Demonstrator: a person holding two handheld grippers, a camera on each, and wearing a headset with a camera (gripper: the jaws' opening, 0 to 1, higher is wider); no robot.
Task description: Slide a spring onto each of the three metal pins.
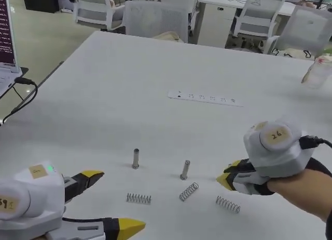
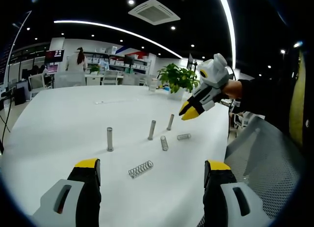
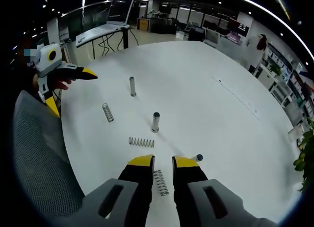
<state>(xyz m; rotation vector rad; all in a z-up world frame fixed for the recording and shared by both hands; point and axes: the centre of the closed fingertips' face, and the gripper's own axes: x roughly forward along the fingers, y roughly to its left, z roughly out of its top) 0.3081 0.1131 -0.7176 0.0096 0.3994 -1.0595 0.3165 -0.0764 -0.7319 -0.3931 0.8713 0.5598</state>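
Far left, at the edge of the white surface (image 1: 104,74): an open laptop (image 1: 5,37), a dark cable (image 1: 27,92) looping from its side. Lower left, at the near edge: left gripper (image 1: 116,201), yellow-tipped fingers (image 1: 91,176) spread wide, nothing between them, aimed toward the middle. Just ahead of it, left spring (image 1: 138,199), flat on its side, apart from everything else. Behind that, left pin (image 1: 136,158), upright and bare. Next along, middle spring (image 1: 189,191), lying at a slant, close to the foot of the middle pin (image 1: 185,169) but not on it; that pin upright and bare too. Farther back, past both pins, a white power strip (image 1: 205,98) lying crosswise. Then right spring (image 1: 227,204), on its side, just below the right gripper (image 1: 224,178). In the right gripper view, its fingers (image 3: 142,163) drawn nearly together, only a thin slit left, gripping nothing, with that spring seen on the surface through the slit. Third pin (image 3: 198,158) upright just beside the right finger's tip, also bare. Far right, near the back edge, a clear container (image 1: 316,74).
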